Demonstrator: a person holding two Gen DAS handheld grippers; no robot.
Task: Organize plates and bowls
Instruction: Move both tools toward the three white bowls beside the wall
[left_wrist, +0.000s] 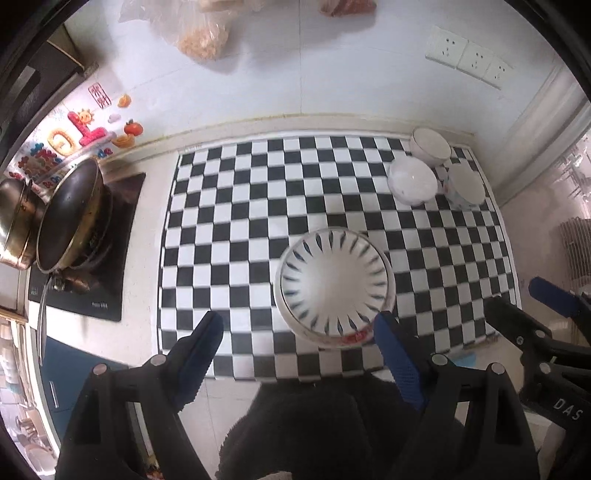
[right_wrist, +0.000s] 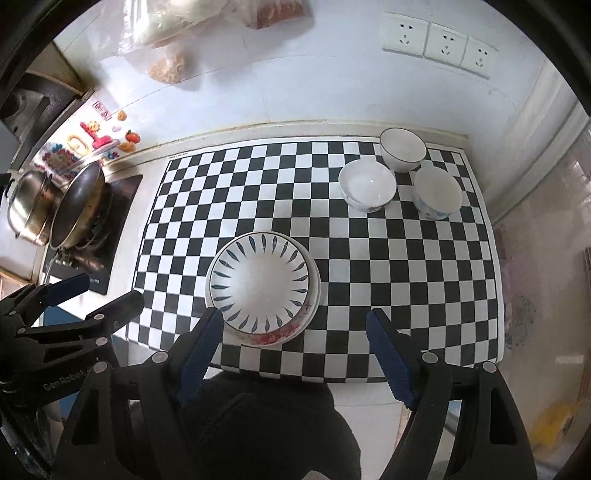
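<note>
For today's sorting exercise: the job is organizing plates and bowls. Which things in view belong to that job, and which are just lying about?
Belong to the job:
- stacked plates near the mat's front
- three bowls at back right: dark-rimmed bowl, white bowl, blue-patterned bowl
- left claw and right claw, both open

Just lying about:
- wok
- steel pot
- wall sockets
- hanging food bags

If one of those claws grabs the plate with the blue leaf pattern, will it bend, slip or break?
The leaf plate looks like glazed ceramic, so probably stiff and breakable if dropped. Its shiny surface may be slippery for fingers. It lies on another plate with a red-patterned rim, so a push would likely slide it rather than tip it.
</note>
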